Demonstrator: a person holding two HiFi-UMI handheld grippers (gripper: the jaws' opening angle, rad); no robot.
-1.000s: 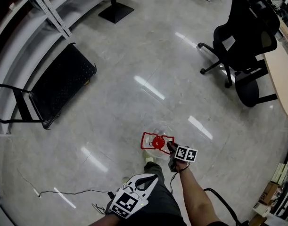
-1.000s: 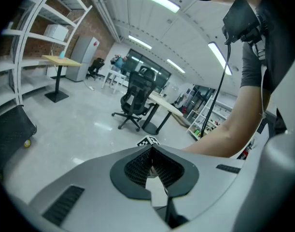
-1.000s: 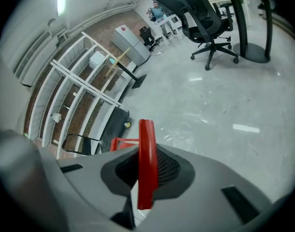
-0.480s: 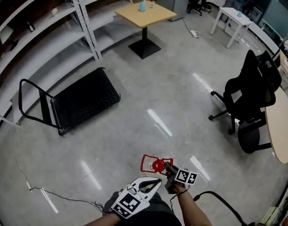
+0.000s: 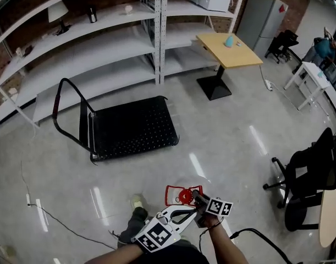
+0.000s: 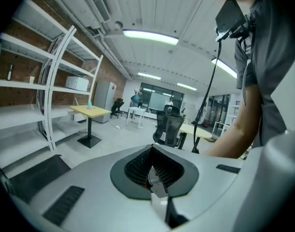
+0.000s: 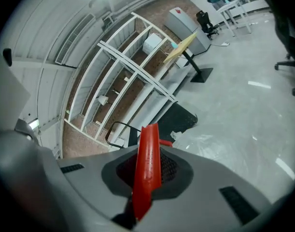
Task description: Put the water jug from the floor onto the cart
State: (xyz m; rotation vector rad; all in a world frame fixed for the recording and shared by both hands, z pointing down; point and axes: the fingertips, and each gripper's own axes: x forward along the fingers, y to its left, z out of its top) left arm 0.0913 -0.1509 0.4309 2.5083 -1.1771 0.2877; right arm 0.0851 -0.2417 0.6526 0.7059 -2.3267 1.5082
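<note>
The water jug (image 5: 183, 194) is clear with a red cap and a red handle (image 7: 148, 166). It hangs over the floor close in front of me. My right gripper (image 5: 197, 200) is shut on that handle, and its jaws have just been closing tighter on it. My left gripper (image 5: 185, 214) sits just below and left of the jug; in the left gripper view its jaws (image 6: 154, 175) look shut, with only a small pale bit at the slit. The black flat cart (image 5: 132, 128), with its push bar at the left, stands ahead near the shelves and also shows in the right gripper view (image 7: 181, 119).
White metal shelving (image 5: 91, 43) runs behind the cart. A yellow pedestal table (image 5: 229, 49) stands at the back right and a black office chair (image 5: 310, 175) at the right. A thin cable (image 5: 58, 219) lies on the floor at the left. My shoe (image 5: 138, 202) is near the jug.
The view has swung up and toward the shelves, so the cart has moved from the far left to ahead of me. The jug stays in the right gripper; the left gripper has closed in beside it.
</note>
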